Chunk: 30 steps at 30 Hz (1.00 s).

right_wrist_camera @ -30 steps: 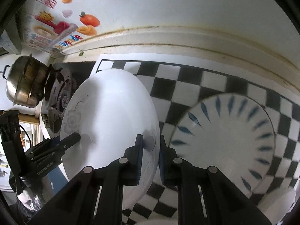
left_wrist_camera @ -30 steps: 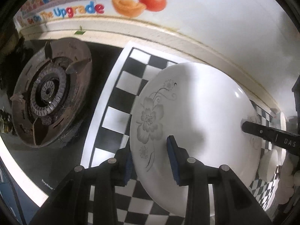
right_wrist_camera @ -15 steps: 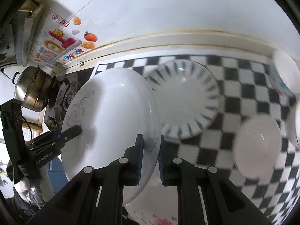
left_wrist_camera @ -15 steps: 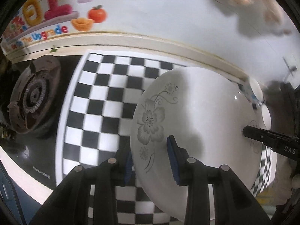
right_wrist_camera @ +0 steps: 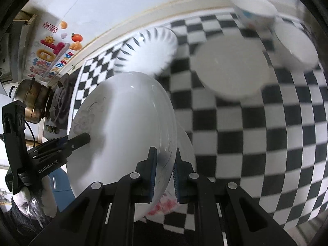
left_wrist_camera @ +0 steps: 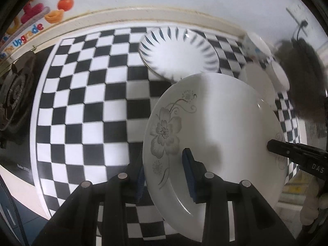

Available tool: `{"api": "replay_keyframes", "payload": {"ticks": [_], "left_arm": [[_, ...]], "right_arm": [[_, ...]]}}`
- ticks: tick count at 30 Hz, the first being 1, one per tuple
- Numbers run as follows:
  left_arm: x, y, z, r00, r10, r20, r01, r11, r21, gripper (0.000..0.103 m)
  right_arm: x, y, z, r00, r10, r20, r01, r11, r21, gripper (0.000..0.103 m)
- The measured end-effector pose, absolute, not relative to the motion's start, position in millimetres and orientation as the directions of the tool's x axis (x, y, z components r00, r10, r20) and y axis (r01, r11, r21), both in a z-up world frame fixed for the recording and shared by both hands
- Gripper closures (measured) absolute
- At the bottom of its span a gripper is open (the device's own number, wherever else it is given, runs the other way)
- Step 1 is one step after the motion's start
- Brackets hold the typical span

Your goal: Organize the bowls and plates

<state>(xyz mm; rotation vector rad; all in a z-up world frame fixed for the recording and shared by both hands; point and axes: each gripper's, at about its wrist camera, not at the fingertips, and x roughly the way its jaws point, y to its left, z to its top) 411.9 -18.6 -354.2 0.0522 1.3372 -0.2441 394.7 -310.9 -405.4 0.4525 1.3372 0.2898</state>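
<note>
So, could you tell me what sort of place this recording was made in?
Most likely a home kitchen: a gas burner and a metal pot sit at one end, and plates and bowls, such as the blue-patterned plate, lie on a checkered mat.

Opposed close views, shared floral plate (left_wrist_camera: 215, 135)

The right gripper (right_wrist_camera: 164, 169) clamps the near rim of a white floral plate (right_wrist_camera: 123, 131), tilted above the checkered mat (right_wrist_camera: 256, 143). The left gripper (right_wrist_camera: 82, 139) pinches its far rim. Beyond lie a blue-petal plate (right_wrist_camera: 147, 49), a plain white plate (right_wrist_camera: 231, 69) and two bowls (right_wrist_camera: 256, 10).
</note>
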Motion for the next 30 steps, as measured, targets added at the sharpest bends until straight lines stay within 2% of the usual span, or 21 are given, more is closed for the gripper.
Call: {"api": "replay_keyframes", "payload": {"ticks": [10,22,30], "left_arm": [[402.4,-32.0,-381.4,0.159,-0.096,-0.983,0.211,0.976,-0.061,0.072],[397.9,-18.4,-392.5,0.131,-0.067,-0.989,0.182,0.982,-0.042,0.072],[390.9,-17.6,-406.6,0.102,-0.002,-0.995,0.2,0.98,0.019,0.072]], "right_arm": [[378.3,-319.6,-440.5,0.172,0.462,-0.87,0.063,0.876,0.478,0.086],[387.9,-300.6,-450.5,0.143,0.456,-0.878,0.029,0.885,0.465,0.086],[386.6,-286.1,-452.8,0.137,0.415,-0.9,0.009,0.907,0.42,0.087]]}}
